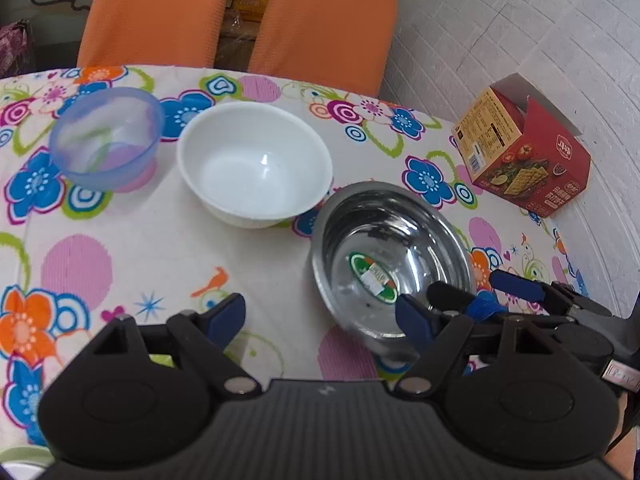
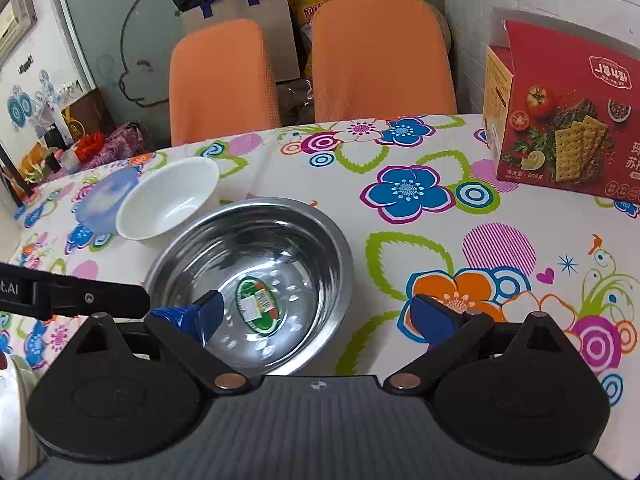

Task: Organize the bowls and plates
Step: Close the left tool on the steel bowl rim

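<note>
A home dining corner: a desk (image 2: 400, 216) under a bright flowered cloth, two orange chairs (image 2: 380, 56) pushed in at the far side, a cracker box (image 2: 560, 120) at the right by a white brick-pattern wall (image 1: 520, 20), and bags (image 2: 240, 8) behind the chairs.

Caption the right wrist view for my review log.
Open right gripper straddling the near rim of the steel bowl, white bowl and cracker box beyond.

Steel bowl (image 2: 256, 276), white bowl (image 1: 254, 164), blue bowl (image 1: 106, 136): upright, empty, apart.
</note>
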Demonstrator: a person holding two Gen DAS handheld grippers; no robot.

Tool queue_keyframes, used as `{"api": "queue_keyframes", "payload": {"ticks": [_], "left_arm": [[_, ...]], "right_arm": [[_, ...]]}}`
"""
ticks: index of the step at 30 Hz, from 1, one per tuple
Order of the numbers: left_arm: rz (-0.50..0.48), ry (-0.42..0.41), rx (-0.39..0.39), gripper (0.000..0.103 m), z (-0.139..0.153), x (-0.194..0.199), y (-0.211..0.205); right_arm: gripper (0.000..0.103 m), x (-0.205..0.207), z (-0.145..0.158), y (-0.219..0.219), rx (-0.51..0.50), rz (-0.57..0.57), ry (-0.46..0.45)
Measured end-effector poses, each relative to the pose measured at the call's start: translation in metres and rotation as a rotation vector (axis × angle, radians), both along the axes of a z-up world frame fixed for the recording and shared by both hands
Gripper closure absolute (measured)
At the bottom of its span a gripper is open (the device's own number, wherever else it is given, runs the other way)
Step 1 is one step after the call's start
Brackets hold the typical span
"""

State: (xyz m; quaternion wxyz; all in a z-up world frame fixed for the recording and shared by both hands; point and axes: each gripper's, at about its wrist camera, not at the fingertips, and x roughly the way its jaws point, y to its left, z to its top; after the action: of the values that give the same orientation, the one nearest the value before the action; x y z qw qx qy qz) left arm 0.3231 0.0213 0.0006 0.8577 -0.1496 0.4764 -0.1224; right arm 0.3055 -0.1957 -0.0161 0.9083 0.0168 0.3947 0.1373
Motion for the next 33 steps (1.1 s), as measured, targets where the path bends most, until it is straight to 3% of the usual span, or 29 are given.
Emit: {"api": "queue_keyframes", "payload": {"ticks": [7, 13, 16, 18, 21, 23, 28, 33], "left_arm": [[0.022, 0.056, 0.025, 0.025, -0.023, 0.028, -0.024], [0.028, 0.041, 0.075, 0.03, -0.03, 0.032, -0.032], [0.022, 0.027, 0.098, 0.048, -0.03, 0.029, -0.035], [0.009, 0.007, 0.134, 0.071, -0.03, 0.026, -0.037], [0.005, -0.004, 0.154, 0.084, -0.03, 0.023, -0.038], [0.0, 0.006, 0.144, 0.088, -0.029, 0.022, -0.038], [-0.018, -0.01, 0.136, 0.088, -0.014, 0.006, -0.032], [-0.048, -0.045, 0.149, 0.088, 0.009, -0.035, -0.027]], "right_arm": [[0.016, 0.018, -0.025, 0.009, -0.022, 0.064, 0.043], [0.014, 0.016, -0.031, 0.02, -0.118, 0.101, 0.001], [0.017, 0.011, -0.031, 0.023, -0.117, 0.123, -0.018], [0.018, 0.007, -0.031, 0.024, -0.082, 0.162, -0.027], [0.025, 0.0, -0.029, 0.033, -0.071, 0.197, -0.034], [0.027, -0.005, -0.024, 0.04, -0.037, 0.21, -0.023], [0.027, -0.026, -0.004, 0.047, -0.08, 0.224, -0.072], [0.026, -0.061, 0.012, 0.054, -0.096, 0.238, -0.106]]}}
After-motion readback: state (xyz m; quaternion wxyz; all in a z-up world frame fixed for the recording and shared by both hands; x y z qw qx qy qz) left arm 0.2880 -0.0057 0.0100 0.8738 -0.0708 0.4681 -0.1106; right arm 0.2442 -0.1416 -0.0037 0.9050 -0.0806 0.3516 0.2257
